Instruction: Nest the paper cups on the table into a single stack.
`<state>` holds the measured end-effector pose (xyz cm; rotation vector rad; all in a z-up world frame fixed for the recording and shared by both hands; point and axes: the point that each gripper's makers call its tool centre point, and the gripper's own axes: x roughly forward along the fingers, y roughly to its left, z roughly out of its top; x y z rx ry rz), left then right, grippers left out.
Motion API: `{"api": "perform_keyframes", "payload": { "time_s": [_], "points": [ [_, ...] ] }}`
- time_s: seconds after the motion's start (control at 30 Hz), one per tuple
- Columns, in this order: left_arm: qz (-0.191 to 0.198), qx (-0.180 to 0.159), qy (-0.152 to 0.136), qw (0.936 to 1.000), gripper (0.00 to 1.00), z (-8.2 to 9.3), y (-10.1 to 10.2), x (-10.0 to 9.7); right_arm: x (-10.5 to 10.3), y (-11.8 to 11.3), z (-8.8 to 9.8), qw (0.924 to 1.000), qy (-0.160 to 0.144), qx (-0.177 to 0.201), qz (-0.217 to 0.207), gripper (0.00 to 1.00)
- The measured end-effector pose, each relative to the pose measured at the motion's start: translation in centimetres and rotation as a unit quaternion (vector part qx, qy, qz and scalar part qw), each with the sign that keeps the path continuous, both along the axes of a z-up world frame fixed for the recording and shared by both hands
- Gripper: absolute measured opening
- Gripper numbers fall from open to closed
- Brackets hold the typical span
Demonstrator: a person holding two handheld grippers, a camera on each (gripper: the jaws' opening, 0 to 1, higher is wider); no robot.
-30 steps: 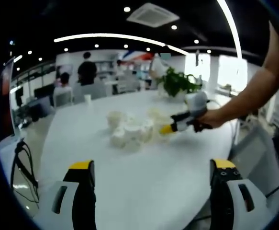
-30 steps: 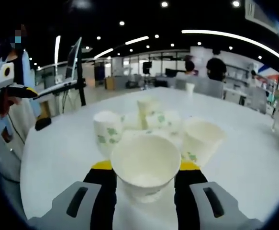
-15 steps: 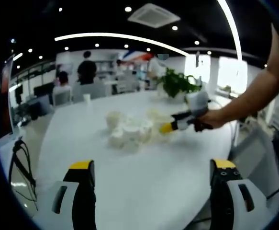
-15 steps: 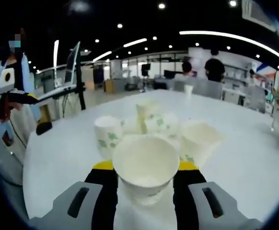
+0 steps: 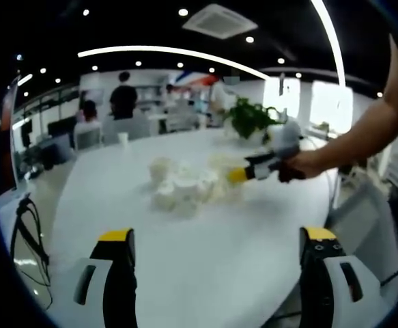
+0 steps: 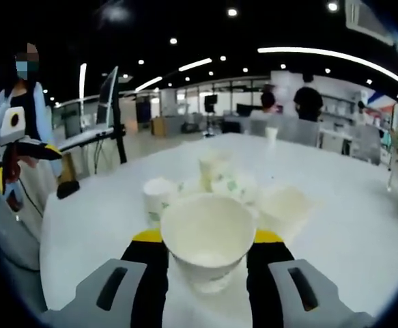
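Office lights glare above white table (image 5: 205,253) bearing paper cups (image 5: 181,188).

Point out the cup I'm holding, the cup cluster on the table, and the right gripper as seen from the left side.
held paper cup (image 6: 207,239), right gripper view, inner wall.
cup cluster (image 5: 183,189), left gripper view, middle cups.
right gripper (image 5: 238,175), left gripper view, yellow jaw tip.

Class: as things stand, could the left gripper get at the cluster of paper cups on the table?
Probably yes. The left gripper is open and empty, with bare table between it and the cluster of paper cups. The right gripper, already shut on a paper cup, crowds one side.
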<state>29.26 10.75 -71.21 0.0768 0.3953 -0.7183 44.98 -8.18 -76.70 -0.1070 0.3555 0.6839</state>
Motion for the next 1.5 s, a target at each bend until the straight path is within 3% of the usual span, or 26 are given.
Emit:
{"api": "perform_keyframes", "payload": {
  "time_s": [0.4, 1.17, 1.5],
  "points": [
    [-0.003, -0.004, -0.002, 1.0, 0.98, 0.2, -0.2, 0.1, 0.3, 0.2, 1.7, 0.9999, -0.015, 0.0, 0.005, 0.42],
    [-0.006, -0.002, -0.003, 1.0, 0.98, 0.2, 0.1, -0.2, -0.2, 0.1, 2.9, 0.9996, -0.023, -0.006, 0.015, 0.42],
    [-0.007, -0.001, -0.004, 1.0, 0.98, 0.4, -0.2, -0.1, -1.4, 0.5, 3.0, 0.9995, -0.019, 0.0, 0.024, 0.42]
  ]
}}
